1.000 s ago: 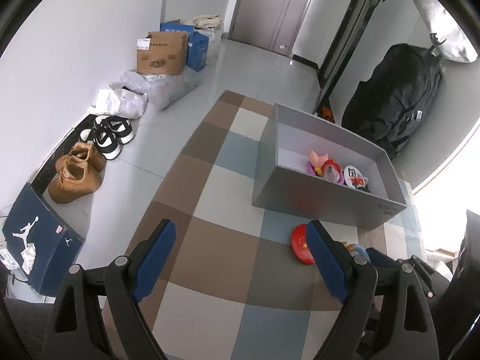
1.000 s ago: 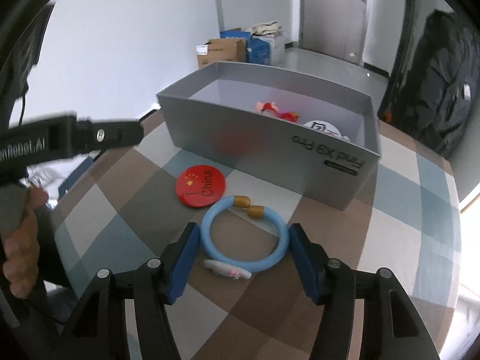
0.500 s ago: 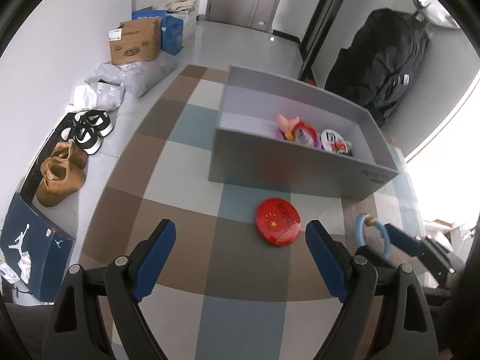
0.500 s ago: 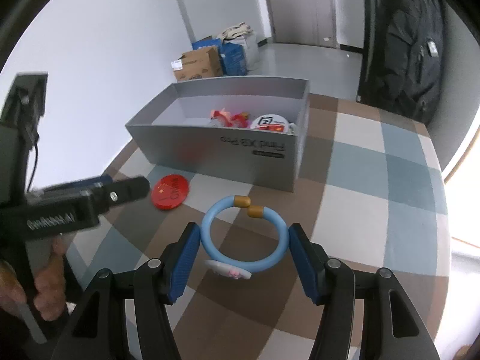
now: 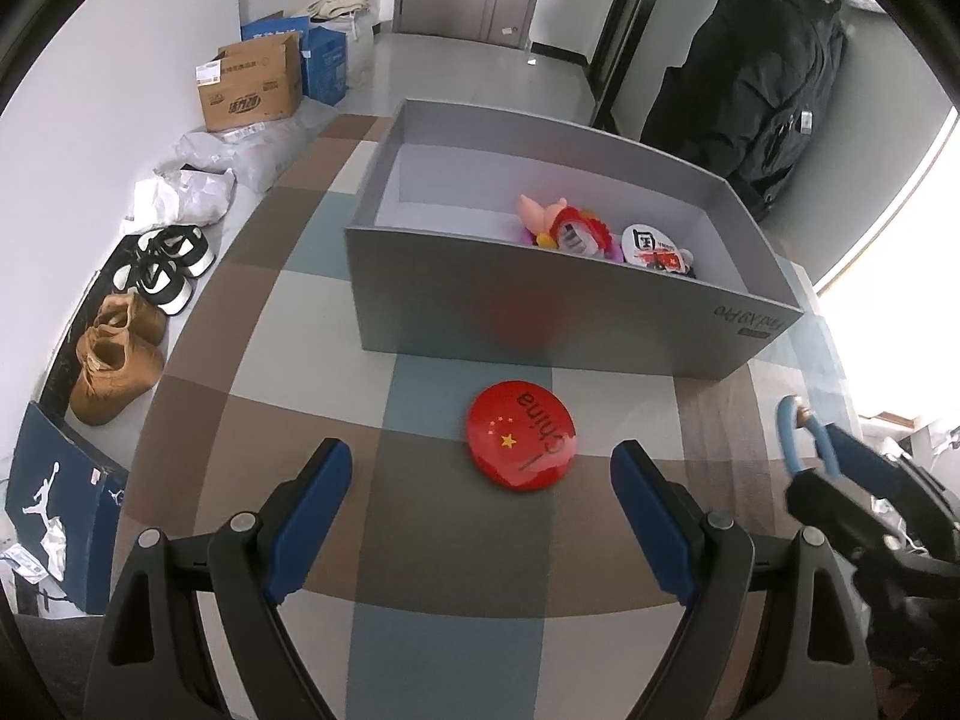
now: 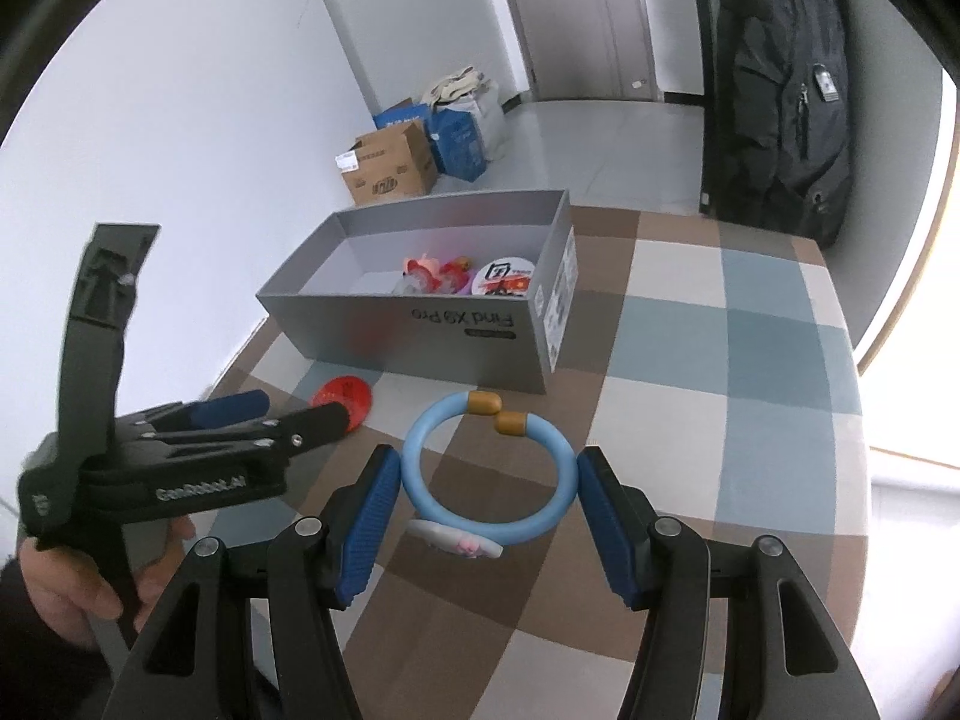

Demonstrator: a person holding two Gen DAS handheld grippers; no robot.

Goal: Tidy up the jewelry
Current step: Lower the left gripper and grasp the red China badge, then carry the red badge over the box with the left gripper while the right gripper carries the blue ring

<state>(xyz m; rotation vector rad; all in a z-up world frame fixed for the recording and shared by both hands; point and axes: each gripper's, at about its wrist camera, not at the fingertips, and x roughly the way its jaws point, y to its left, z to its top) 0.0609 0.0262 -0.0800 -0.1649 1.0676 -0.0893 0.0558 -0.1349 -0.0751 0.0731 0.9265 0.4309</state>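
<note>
the right gripper (image 6: 483, 498) is clamped on a light blue ring bracelet with two gold end caps and a small white charm (image 6: 486, 468), its blue pads pressing the ring from both sides and holding it clear of the brown, blue and cream checked surface (image 6: 750, 408). the left gripper (image 5: 480, 480) stands wide apart with nothing between its jaws, poised over a round red badge with yellow stars and the word "china" (image 5: 521, 435) that lies flat on the surface just in front of the open grey cardboard box (image 5: 540, 324).

by the look of it, the step in hand is carrying the bracelet to the box, which sits ahead and a little left of the right gripper, while the left one lines up on the badge. the next move calls for lifting the bracelet over the box's near wall and letting go only once it is inside. the badge looks thin and flat, so the left jaws would have to come down low around its rim.

in the box lie a pink and red plush-like trinket (image 5: 564, 225) and a round white badge with red print (image 5: 651, 246); what they are exactly is hard to tell, and the near wall hides part of the box floor. in the left view the bracelet is seen edge-on and half covered by the right gripper. only part of a hand (image 6: 78, 588) shows at the frame's edge.
</note>
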